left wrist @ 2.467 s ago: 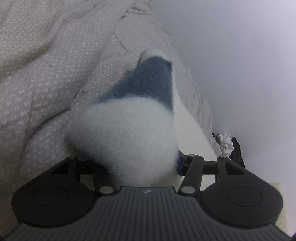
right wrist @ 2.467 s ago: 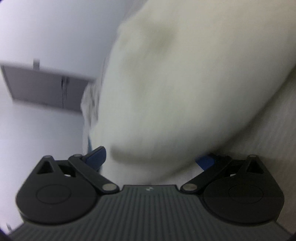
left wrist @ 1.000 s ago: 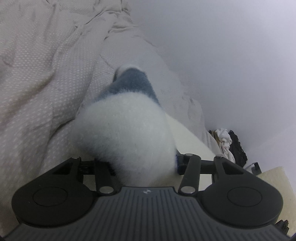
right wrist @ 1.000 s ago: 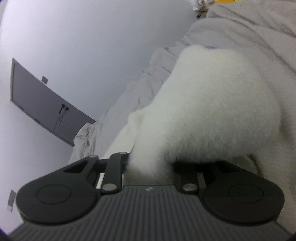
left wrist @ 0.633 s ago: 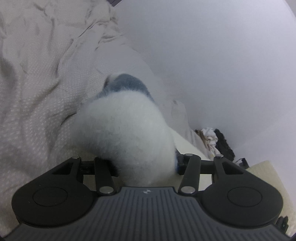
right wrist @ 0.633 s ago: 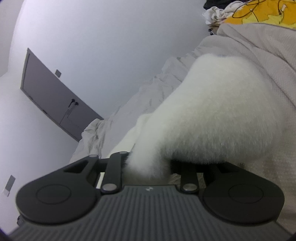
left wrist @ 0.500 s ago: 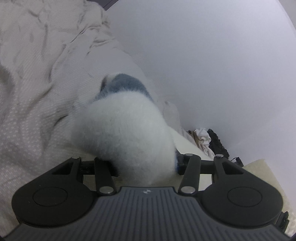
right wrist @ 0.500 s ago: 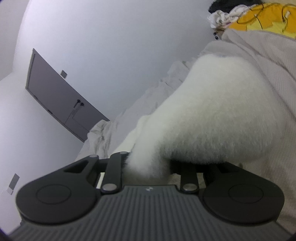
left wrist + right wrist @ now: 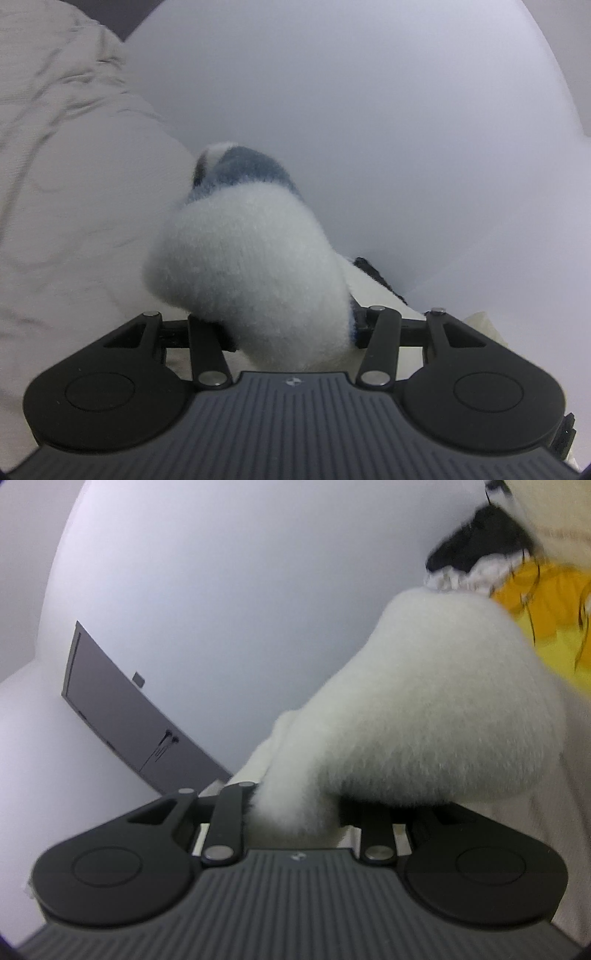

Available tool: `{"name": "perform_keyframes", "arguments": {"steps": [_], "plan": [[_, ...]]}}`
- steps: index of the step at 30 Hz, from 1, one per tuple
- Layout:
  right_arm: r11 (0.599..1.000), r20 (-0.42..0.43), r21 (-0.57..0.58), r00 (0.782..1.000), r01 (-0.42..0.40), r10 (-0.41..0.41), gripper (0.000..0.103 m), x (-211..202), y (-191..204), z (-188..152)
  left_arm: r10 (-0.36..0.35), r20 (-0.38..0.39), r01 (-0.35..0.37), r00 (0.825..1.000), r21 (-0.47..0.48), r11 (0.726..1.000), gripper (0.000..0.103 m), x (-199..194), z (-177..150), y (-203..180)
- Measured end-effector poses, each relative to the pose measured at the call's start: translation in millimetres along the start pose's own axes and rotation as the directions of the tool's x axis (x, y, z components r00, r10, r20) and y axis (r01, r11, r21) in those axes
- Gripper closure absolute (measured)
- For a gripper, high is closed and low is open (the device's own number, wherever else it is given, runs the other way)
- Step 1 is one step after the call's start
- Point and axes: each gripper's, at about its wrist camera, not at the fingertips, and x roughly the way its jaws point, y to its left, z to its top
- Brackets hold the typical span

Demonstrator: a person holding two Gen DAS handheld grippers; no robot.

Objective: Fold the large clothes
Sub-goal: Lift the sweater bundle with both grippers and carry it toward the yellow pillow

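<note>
A fluffy white garment with a grey-blue band fills both wrist views. In the left wrist view my left gripper [image 9: 291, 328] is shut on a thick bunch of the white fleece [image 9: 251, 273], and the grey-blue band [image 9: 247, 166] sticks out beyond it. My right gripper [image 9: 295, 812] is shut on another white part of the fleece garment [image 9: 424, 716]. The fabric hides the fingertips of both grippers. Both grippers point nearly level, toward the wall.
A rumpled beige bedspread [image 9: 74, 184] lies at the left of the left wrist view. A white wall [image 9: 388, 129] is ahead. The right wrist view shows a grey door [image 9: 125, 716], a yellow cloth [image 9: 546, 602] and a dark-and-white pile of clothes [image 9: 480, 546].
Both grippers have risen with the fleece garment still clamped in them. The bedspread has dropped lower in both views and more wall shows.
</note>
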Motion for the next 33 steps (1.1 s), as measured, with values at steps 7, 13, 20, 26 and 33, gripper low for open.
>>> {"name": "perform_keyframes", "arguments": {"steps": [7, 13, 20, 26, 33], "plan": [[0.999, 0.054, -0.003, 0.998, 0.045, -0.045, 0.073, 21.8, -36.3, 62.5, -0.032, -0.032, 0.032, 0.999, 0.002, 0.999, 0.048, 98.1, -2.6, -44.0], [0.997, 0.117, 0.008, 0.990, 0.075, -0.075, 0.073, 57.7, -99.7, 96.2, -0.071, -0.088, 0.073, 0.994, 0.020, 0.997, 0.048, 199.3, -23.1, -56.4], [0.991, 0.214, 0.021, 0.968, 0.133, -0.134, 0.072, 98.6, -175.1, 80.7, -0.076, -0.177, 0.077, 0.981, 0.000, 0.997, 0.048, 296.6, -62.1, -19.6], [0.978, 0.176, 0.069, 0.963, 0.196, -0.205, 0.072, 114.0, -227.9, 36.8, 0.001, -0.272, -0.003, 0.962, -0.005, 1.000, 0.048, 335.2, -106.5, 29.0], [0.978, 0.198, 0.072, 0.958, 0.198, -0.209, 0.069, 99.3, -249.8, -15.2, -0.008, -0.277, -0.004, 0.961, -0.040, 0.999, 0.044, 336.9, -134.6, 87.6]]}}
